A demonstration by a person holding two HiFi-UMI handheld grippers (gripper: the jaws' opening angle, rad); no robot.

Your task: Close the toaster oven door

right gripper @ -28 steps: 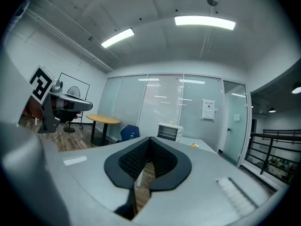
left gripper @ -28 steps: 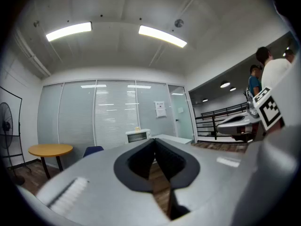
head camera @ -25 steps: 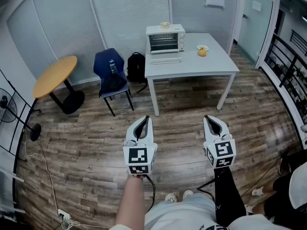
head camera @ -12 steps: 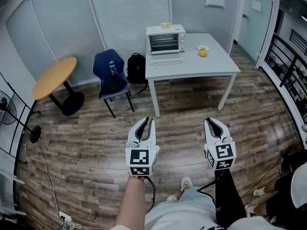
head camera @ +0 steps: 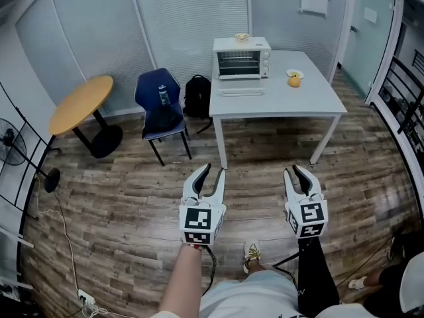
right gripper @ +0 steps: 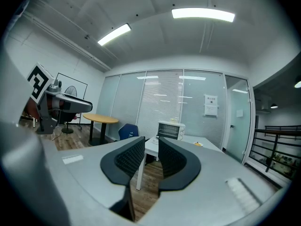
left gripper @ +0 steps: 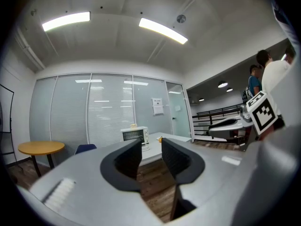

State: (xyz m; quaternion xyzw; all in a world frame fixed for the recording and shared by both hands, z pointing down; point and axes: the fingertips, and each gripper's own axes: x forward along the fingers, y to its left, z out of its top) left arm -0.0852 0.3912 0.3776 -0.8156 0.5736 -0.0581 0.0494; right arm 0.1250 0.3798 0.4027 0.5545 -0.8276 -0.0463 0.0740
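Seemingly, boxy white toaster oven's (head camera: 240,57) door (head camera: 240,91) lies flat.

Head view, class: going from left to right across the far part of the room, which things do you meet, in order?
Standing fan → round yellow table → blue chair → black backpack → toaster oven → orange fruit.

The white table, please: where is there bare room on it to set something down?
The front strip of the table is bare, as is the stretch between the toaster oven and the orange. The back left corner is crowded by the oven and its open door.
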